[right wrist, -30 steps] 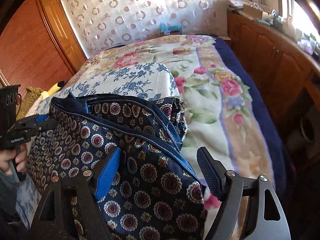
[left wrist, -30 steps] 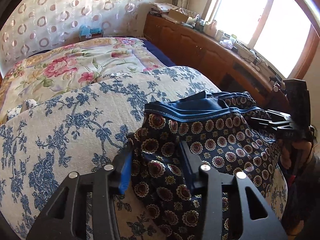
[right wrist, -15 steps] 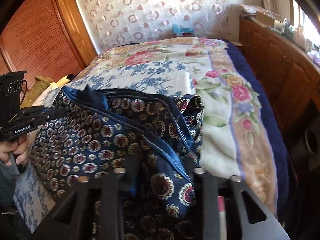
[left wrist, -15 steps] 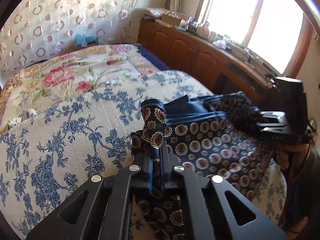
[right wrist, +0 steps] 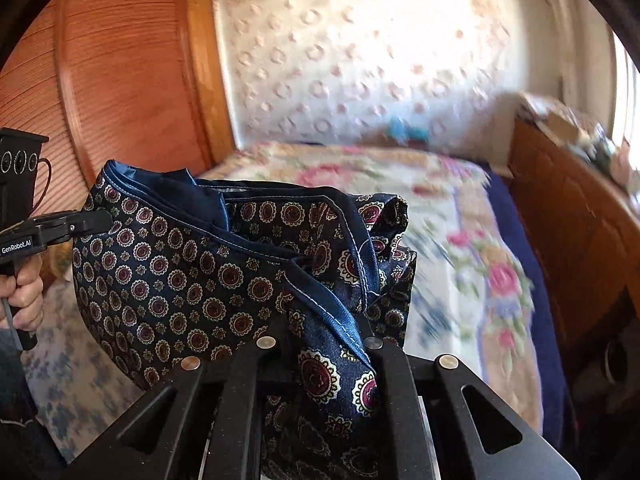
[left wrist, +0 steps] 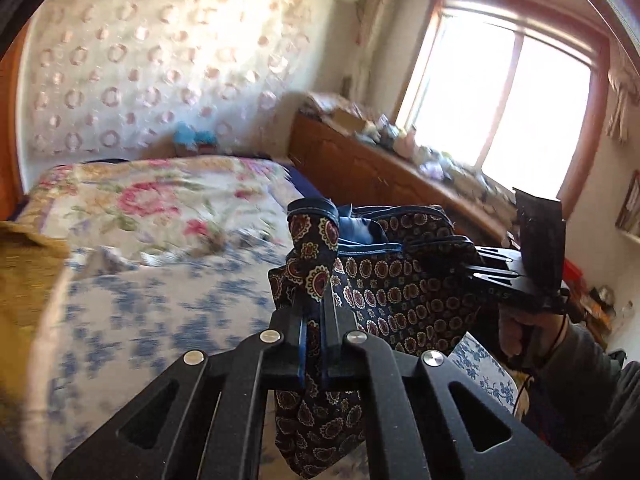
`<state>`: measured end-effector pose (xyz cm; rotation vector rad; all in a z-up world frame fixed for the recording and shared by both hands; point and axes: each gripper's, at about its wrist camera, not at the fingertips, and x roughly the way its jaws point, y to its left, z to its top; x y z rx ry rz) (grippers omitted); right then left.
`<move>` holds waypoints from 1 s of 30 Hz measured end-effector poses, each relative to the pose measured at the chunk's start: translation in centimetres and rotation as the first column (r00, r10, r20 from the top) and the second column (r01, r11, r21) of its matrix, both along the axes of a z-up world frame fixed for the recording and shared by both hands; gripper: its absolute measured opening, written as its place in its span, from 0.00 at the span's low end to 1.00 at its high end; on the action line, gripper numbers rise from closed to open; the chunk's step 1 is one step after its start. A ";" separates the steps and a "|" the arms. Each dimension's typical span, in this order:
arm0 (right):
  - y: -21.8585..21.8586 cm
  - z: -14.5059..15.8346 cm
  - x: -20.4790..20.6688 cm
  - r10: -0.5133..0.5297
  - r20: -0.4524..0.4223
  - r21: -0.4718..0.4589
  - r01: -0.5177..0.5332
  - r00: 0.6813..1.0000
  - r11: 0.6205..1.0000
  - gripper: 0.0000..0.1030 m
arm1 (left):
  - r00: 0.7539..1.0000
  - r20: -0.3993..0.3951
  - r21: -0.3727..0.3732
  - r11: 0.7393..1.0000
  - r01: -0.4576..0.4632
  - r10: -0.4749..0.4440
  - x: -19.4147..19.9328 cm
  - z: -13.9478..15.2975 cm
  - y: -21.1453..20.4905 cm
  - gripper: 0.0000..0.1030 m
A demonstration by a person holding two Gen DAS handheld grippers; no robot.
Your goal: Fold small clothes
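Note:
A small dark blue garment [left wrist: 404, 280] with red and cream medallions and a plain blue waistband hangs in the air above the bed. My left gripper [left wrist: 314, 316] is shut on its left waistband corner; the cloth dangles below the fingers. My right gripper [right wrist: 328, 332] is shut on the right waistband corner. The garment [right wrist: 180, 276] stretches between the two grippers. In the right wrist view the left gripper [right wrist: 90, 220] shows at the far left edge of the cloth. In the left wrist view the right gripper [left wrist: 444, 260] shows at the right edge.
The bed [left wrist: 152, 264] carries a blue floral cover in front and a pink rose quilt [left wrist: 152, 196] behind. A wooden cabinet [left wrist: 372, 168] with clutter runs under the window on the right. A wooden wardrobe [right wrist: 120, 80] stands left. A mustard cloth [left wrist: 28, 276] lies at the left.
Both grippers closed on the waistband corners, then lifted the garment off the bed. It now hangs stretched between them in the air, and both views point higher.

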<state>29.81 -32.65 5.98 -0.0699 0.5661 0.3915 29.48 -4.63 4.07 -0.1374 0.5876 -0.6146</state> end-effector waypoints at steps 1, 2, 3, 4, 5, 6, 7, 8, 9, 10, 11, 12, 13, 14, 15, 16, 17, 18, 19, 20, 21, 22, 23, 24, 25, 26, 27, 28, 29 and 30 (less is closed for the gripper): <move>1.2 0.5 0.2 0.024 0.012 0.000 -0.024 1.000 1.000 0.11 | 1.000 0.011 -0.005 1.000 -0.028 0.028 -0.5 0.4 1.7 0.05; 2.5 0.9 0.6 0.051 0.020 -0.003 -0.051 0.999 0.999 0.11 | 0.998 0.020 -0.006 0.999 -0.052 0.052 -0.9 0.6 3.1 0.05; 4.0 1.3 1.1 0.080 0.029 -0.006 -0.080 0.996 0.997 0.11 | 0.996 0.029 -0.005 0.997 -0.079 0.079 -1.3 0.8 4.5 0.05; 5.5 1.7 1.6 0.108 0.037 -0.010 -0.108 0.993 0.994 0.11 | 0.993 0.039 -0.003 0.994 -0.110 0.110 -1.7 1.0 6.1 0.05; 7.2 2.2 2.2 0.142 0.045 -0.015 -0.142 0.989 0.990 0.11 | 0.989 0.050 0.001 0.990 -0.142 0.142 -2.1 1.1 7.8 0.05; 8.9 2.5 2.8 0.175 0.053 -0.023 -0.174 0.983 0.984 0.11 | 0.982 0.059 0.004 0.983 -0.181 0.181 -2.5 1.3 9.7 0.05; 10.4 3.0 3.3 0.205 0.059 -0.031 -0.204 0.977 0.979 0.11 | 0.976 0.064 0.003 0.978 -0.210 0.209 -2.8 1.2 11.1 0.05; 12.0 3.3 3.9 0.231 0.065 -0.040 -0.229 0.971 0.973 0.11 | 0.968 0.068 0.001 0.970 -0.241 0.241 -3.1 1.2 12.6 0.05; 14.0 3.7 4.5 0.262 0.071 -0.054 -0.259 0.962 0.964 0.11 | 0.958 0.070 -0.005 0.961 -0.278 0.277 -3.2 1.1 14.3 0.05; 15.6 4.1 5.3 0.288 0.077 -0.066 -0.283 0.955 0.957 0.11 | 0.950 0.071 -0.010 0.953 -0.304 0.304 -3.4 1.1 15.7 0.05; 17.3 4.5 6.1 0.313 0.082 -0.078 -0.307 0.946 0.949 0.11 | 0.940 0.072 -0.017 0.942 -0.334 0.334 -3.5 1.1 17.2 0.05; 19.3 5.0 6.7 0.340 0.088 -0.090 -0.332 0.936 0.939 0.11 | 0.931 0.071 -0.024 0.933 -0.358 0.359 -3.6 1.0 18.5 0.05; 21.2 5.5 7.5 0.363 0.093 -0.101 -0.354 0.927 0.930 0.11 | 0.917 0.071 -0.033 0.920 -0.391 0.393 -3.6 0.9 20.1 0.05; 22.7 5.8 8.3 0.383 0.098 -0.110 -0.372 0.919 0.922 0.11 | 0.905 0.072 -0.038 0.908 -0.417 0.419 -3.6 0.7 21.3 0.05; 24.4 6.3 9.2 0.404 0.104 -0.120 -0.392 0.909 0.912 0.11 | 0.890 0.068 -0.045 0.893 -0.449 0.451 -3.5 0.4 22.8 0.05; 25.8 6.6 10.1 0.423 0.107 -0.128 -0.409 0.900 0.903 0.11 | 0.879 0.061 -0.051 0.881 -0.470 0.472 -3.2 0.0 23.8 0.05; 27.6 6.8 11.6 0.444 0.103 -0.139 -0.429 0.890 0.892 0.11 | 0.869 0.054 -0.055 0.870 -0.490 0.492 -3.1 -0.3 24.7 0.05; 29.2 6.9 12.6 0.460 0.098 -0.148 -0.444 0.882 0.883 0.11 | 0.856 0.046 -0.057 0.857 -0.512 0.514 -3.0 -0.8 25.6 0.05; 30.5 6.5 14.1 0.476 0.091 -0.154 -0.460 0.874 0.874 0.11 | 0.841 0.034 -0.056 0.841 -0.537 0.539 -2.9 -1.5 26.7 0.05; 31.9 6.4 14.6 0.493 0.080 -0.159 -0.477 0.866 0.864 0.11 | 0.833 0.024 -0.058 0.833 -0.551 0.553 -3.0 -2.0 27.4 0.05; 33.6 6.2 15.5 0.510 0.066 -0.170 -0.494 0.858 0.853 0.11 | 0.824 0.011 -0.063 0.823 -0.565 0.566 -3.1 -2.6 28.3 0.05; 34.7 5.8 17.4 0.523 0.055 -0.181 -0.506 0.851 0.843 0.11 | 0.815 -0.003 -0.069 0.813 -0.578 0.579 -3.2 -3.3 29.1 0.05; 35.8 5.2 18.5 0.537 0.042 -0.197 -0.520 0.843 0.831 0.11 | 0.808 -0.019 -0.073 0.805 -0.589 0.589 -3.2 -3.9 29.6 0.05; 37.2 4.7 19.5 0.552 0.027 -0.230 -0.532 0.833 0.815 0.11 | 0.803 -0.034 -0.078 0.799 -0.596 0.595 -3.2 -4.5 30.1 0.05; 38.3 4.1 20.3 0.564 0.019 -0.255 -0.541 0.826 0.801 0.11 | 0.800 -0.048 -0.084 0.795 -0.600 0.599 -3.6 -5.1 30.8 0.05; 39.2 3.7 20.9 0.571 0.009 -0.258 -0.550 0.821 0.794 0.11 | 0.795 -0.055 -0.081 0.791 -0.606 0.604 -3.7 -5.4 31.0 0.05; 39.8 3.4 21.7 0.578 -0.009 -0.250 -0.562 0.816 0.789 0.11 | 0.790 -0.059 -0.074 0.787 -0.613 0.610 -3.9 -5.7 31.3 0.05; 40.3 3.2 22.5 0.585 -0.026 -0.240 -0.573 0.810 0.783 0.12 | 0.785 -0.063 -0.065 0.783 -0.619 0.616 -4.1 -6.1 31.4 0.05; 41.0 2.9 23.1 0.586 -0.031 -0.236 -0.576 0.809 0.783 0.14 | 0.782 -0.066 -0.058 0.780 -0.623 0.620 -4.1 -6.3 31.5 0.05; 41.5 2.6 23.7 0.580 -0.033 -0.236 -0.570 0.814 0.787 0.18 | 0.779 -0.068 -0.052 0.777 -0.627 0.624 -4.0 -6.6 31.5 0.05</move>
